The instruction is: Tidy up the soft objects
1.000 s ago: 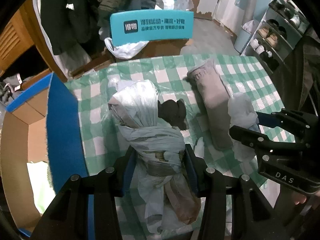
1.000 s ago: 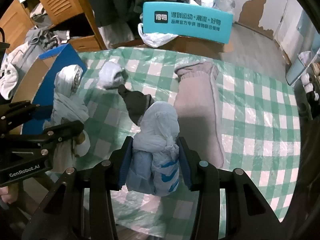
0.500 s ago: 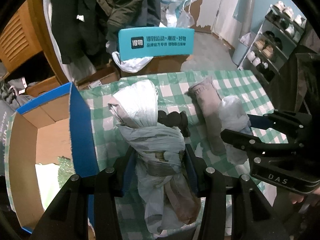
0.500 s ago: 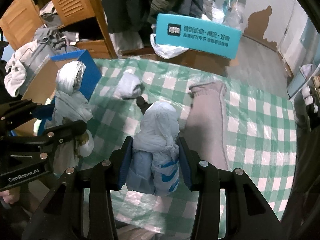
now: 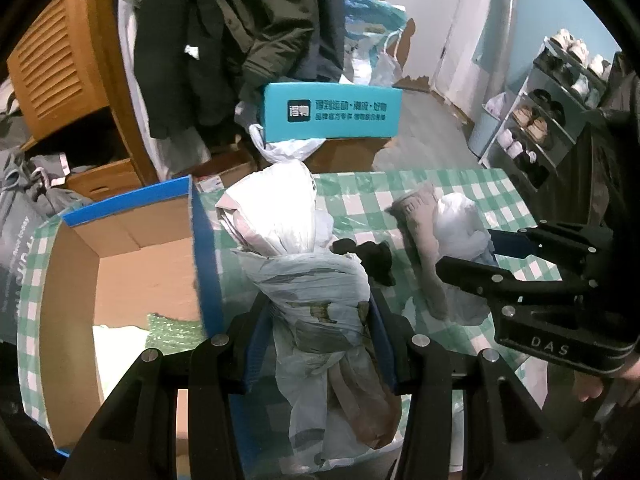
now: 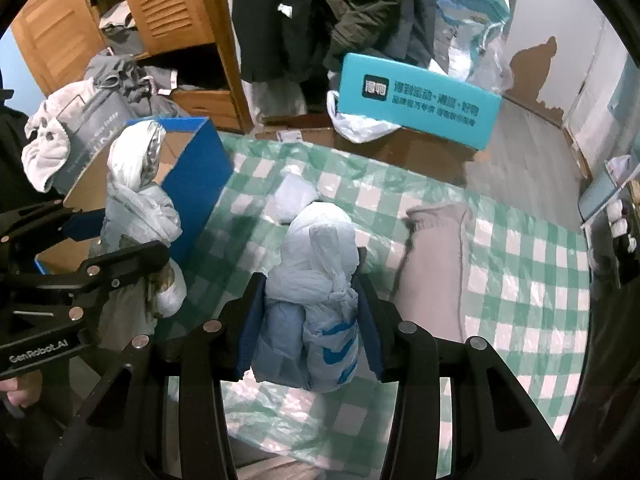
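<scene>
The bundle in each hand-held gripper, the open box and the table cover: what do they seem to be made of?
Left bundle: thin whitish plastic bag, crinkled and knotted, with something soft inside.
Right bundle: similar pale plastic film, knotted, with blue print.
Open box: plain brown cardboard inside, matte, with blue outer faces.
Table cover: green-and-white check, probably cloth under a clear plastic sheet, judging by glossy wrinkles.

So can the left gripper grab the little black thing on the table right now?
Probably not. The left gripper is already clamped on a tied plastic bundle, which hangs between its fingers and partly covers the black thing on the checked tablecloth.
</scene>
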Available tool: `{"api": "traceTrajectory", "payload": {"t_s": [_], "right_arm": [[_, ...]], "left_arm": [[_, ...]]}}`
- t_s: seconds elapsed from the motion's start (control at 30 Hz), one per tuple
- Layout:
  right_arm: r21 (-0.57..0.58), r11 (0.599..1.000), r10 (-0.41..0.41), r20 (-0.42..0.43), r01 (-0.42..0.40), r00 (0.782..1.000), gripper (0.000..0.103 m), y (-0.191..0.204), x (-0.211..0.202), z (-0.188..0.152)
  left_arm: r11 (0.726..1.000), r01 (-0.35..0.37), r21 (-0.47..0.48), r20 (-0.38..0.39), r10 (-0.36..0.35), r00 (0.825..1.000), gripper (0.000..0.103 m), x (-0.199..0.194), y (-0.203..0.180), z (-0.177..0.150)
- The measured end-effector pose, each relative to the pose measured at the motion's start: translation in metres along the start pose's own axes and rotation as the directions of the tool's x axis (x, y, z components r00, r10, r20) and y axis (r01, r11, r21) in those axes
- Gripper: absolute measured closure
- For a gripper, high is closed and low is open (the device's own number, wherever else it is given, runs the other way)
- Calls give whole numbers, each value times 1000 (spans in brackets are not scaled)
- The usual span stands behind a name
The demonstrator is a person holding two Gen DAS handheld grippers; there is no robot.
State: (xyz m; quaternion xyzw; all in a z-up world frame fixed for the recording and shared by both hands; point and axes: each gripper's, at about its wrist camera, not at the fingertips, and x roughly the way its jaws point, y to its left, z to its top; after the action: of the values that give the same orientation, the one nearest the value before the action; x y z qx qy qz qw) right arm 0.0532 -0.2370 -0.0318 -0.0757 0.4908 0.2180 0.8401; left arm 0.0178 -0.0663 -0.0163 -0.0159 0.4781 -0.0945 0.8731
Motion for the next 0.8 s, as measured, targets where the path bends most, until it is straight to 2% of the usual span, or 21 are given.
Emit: {"api": "traceTrajectory", "payload": {"t_s": [0.47, 0.8], "right_arm": [[-51, 998, 48, 28, -46, 998, 60, 39, -7, 26], [-106, 991, 83, 22, -80, 996, 60, 76, 1, 43]], "left_arm": [[999, -14, -46, 29, 16, 999, 56, -20, 36, -7], [993, -33, -113, 23, 36, 999, 56, -24, 72, -16]]}}
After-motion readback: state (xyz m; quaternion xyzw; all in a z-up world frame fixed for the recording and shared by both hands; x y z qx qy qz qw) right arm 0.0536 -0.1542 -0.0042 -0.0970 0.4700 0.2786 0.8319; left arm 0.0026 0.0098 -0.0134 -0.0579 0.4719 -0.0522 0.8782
